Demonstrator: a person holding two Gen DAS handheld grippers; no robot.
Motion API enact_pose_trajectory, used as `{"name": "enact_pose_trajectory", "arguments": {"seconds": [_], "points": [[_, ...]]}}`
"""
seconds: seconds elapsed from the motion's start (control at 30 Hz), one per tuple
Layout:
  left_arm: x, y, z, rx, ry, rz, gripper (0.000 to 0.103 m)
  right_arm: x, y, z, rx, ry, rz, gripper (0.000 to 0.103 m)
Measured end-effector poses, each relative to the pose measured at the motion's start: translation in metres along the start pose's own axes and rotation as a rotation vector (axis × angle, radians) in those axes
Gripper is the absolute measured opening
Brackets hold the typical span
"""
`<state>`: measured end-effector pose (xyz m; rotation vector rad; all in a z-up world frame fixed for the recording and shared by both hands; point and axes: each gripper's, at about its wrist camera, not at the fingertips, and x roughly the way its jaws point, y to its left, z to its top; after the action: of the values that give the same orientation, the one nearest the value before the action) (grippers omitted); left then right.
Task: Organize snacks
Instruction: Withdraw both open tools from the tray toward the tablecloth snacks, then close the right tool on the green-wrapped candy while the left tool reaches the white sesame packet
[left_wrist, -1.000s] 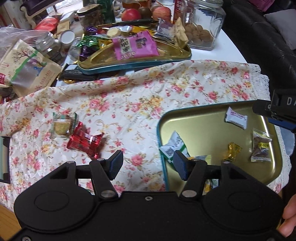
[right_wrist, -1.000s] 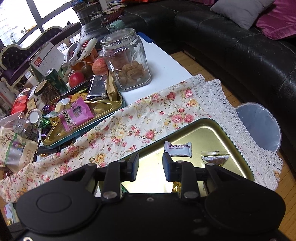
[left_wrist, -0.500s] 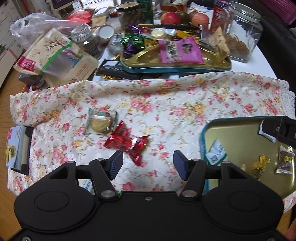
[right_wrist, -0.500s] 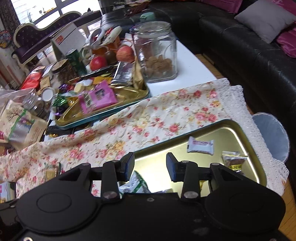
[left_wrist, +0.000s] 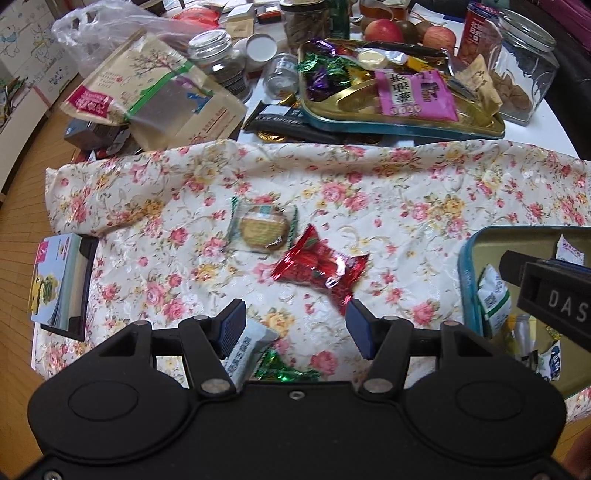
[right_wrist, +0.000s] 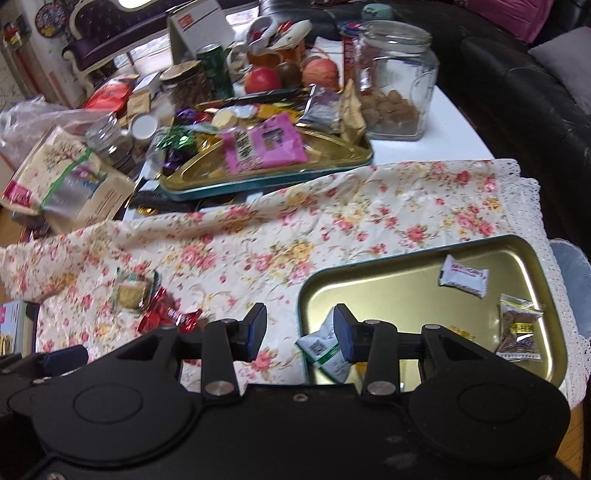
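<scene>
The left gripper (left_wrist: 294, 325) is hovering over the floral cloth (left_wrist: 406, 192), jaws spread wide with nothing between them. The red candy wrapper (left_wrist: 320, 267) is lying on the cloth just ahead of its fingertips, beside the round biscuit pack (left_wrist: 263, 229). A white sachet (left_wrist: 246, 352) and green foil candy (left_wrist: 284, 371) are lying under the left finger. The right gripper (right_wrist: 300, 330) is hanging over the near edge of the gold tray (right_wrist: 406, 291), its jaws opening and gripping nothing. A white-green packet (right_wrist: 325, 350) is resting on the tray rim by the right finger. The hawthorn bar (right_wrist: 463, 275) and brown snack bag (right_wrist: 519, 326) are sitting in the tray.
</scene>
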<state>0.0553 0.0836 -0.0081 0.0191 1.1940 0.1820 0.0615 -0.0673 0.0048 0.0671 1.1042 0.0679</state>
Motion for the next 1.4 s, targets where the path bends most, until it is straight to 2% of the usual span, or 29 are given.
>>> {"name": "enact_pose_trajectory", "arguments": {"seconds": [0.3, 0.7, 0.93, 1.13, 1.4], "points": [[0.005, 0.056, -0.003, -0.083, 0.073, -0.041, 0.063, 0.016, 0.05, -0.017, -0.127, 0.056, 0.056, 0.042], [-0.007, 0.13, 0.008, -0.272, 0.069, -0.086, 0.063, 0.043, 0.112, -0.048, -0.299, 0.164, 0.207, 0.043], [-0.005, 0.14, 0.007, -0.297, 0.089, -0.119, 0.063, 0.058, 0.137, -0.079, -0.487, 0.175, 0.217, 0.043], [-0.009, 0.137, 0.007, -0.264, 0.075, -0.131, 0.063, 0.069, 0.143, -0.09, -0.541, 0.17, 0.215, 0.043], [-0.007, 0.142, 0.005, -0.282, 0.086, -0.133, 0.063, 0.076, 0.152, -0.095, -0.588, 0.151, 0.222, 0.043]]}}
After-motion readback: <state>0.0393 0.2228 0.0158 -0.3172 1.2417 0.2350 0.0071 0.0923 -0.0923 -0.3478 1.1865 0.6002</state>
